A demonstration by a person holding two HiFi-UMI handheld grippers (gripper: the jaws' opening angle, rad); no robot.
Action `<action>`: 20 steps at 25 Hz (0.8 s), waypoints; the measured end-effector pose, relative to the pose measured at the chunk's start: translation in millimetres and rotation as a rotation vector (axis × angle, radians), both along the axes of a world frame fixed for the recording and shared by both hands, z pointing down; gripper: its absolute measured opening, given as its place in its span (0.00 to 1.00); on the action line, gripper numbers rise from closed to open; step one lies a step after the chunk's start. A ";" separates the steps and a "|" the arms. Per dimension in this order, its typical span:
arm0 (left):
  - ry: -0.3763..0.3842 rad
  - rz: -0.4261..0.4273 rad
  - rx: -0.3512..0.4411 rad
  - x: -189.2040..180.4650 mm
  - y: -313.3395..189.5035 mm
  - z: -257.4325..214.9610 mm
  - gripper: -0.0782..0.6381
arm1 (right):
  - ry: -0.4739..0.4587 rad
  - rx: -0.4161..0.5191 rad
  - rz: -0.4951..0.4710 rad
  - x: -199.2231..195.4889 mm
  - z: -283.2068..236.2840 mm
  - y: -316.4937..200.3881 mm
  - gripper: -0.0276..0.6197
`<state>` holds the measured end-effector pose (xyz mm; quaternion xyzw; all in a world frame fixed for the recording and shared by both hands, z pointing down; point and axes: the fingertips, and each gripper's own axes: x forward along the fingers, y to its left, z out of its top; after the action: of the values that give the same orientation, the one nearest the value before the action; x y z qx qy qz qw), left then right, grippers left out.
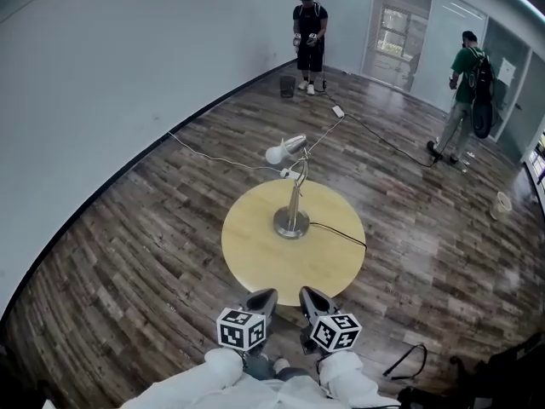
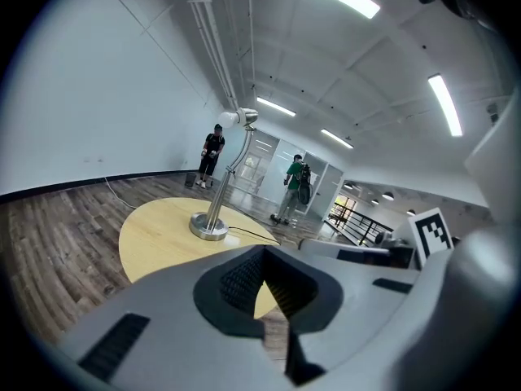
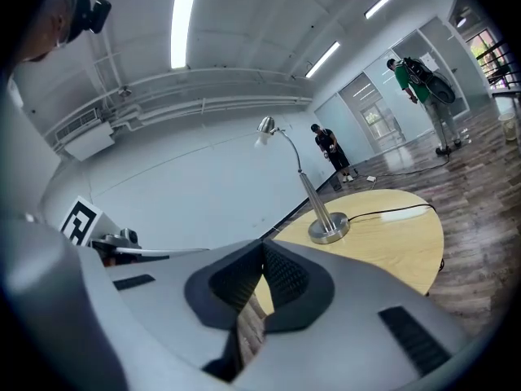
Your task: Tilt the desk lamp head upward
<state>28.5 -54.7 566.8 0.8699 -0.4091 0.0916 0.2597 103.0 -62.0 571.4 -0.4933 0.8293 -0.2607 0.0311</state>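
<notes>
Pale wood makes up the round counter (image 1: 255, 258) at the middle of the head view, standing on a dark plank floor (image 1: 128, 228); on it, a little above its centre in the frame, stands the desk lamp (image 1: 295, 196), upright on a round metal base (image 1: 291, 224) with a slim metal stem that curves over at the top; the lamp head (image 1: 286, 150) reaches out from that curve toward the left of the frame, roughly level, its pale end facing left; a black cord (image 1: 341, 231) runs from the base across the counter to its right rim; the left tool (image 1: 261, 300) and the right tool (image 1: 314, 302) sit side by side at the lower centre of the frame, their dark tips showing just over the counter's near rim, each with a marker cube (image 1: 241, 328) below it and white sleeves (image 1: 213, 373) behind at the bottom edge; both are well apart from the lamp; in the left gripper view the left tool's jaws are closed tip to tip with nothing between them, the lamp rising beyond them at the middle left of that frame; the right gripper view shows the right tool's jaws likewise pressed together and empty, the lamp beyond them right of centre; at the top of the head view a person in black (image 1: 309, 32) stands by the pale wall (image 1: 128, 58) beside a small dark bin (image 1: 287, 85), and a person in green (image 1: 467, 92) stands at the upper right.
</notes>
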 end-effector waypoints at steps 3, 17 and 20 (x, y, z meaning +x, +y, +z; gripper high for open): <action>-0.015 0.000 0.009 -9.7 -1.7 -2.5 0.11 | 0.006 -0.002 0.009 -10.6 -2.8 -1.4 0.06; 0.001 0.008 0.042 -25.4 -6.8 -12.9 0.11 | 0.074 0.044 0.039 -23.9 -19.1 -6.9 0.06; 0.001 0.014 0.047 -24.8 -6.3 -14.6 0.11 | 0.084 0.050 0.030 -27.5 -21.1 -6.5 0.06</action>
<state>3.7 -61.0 552.2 0.8787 -0.4050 0.0831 0.2387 75.4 -68.5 550.4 -0.5152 0.8287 -0.2184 0.0126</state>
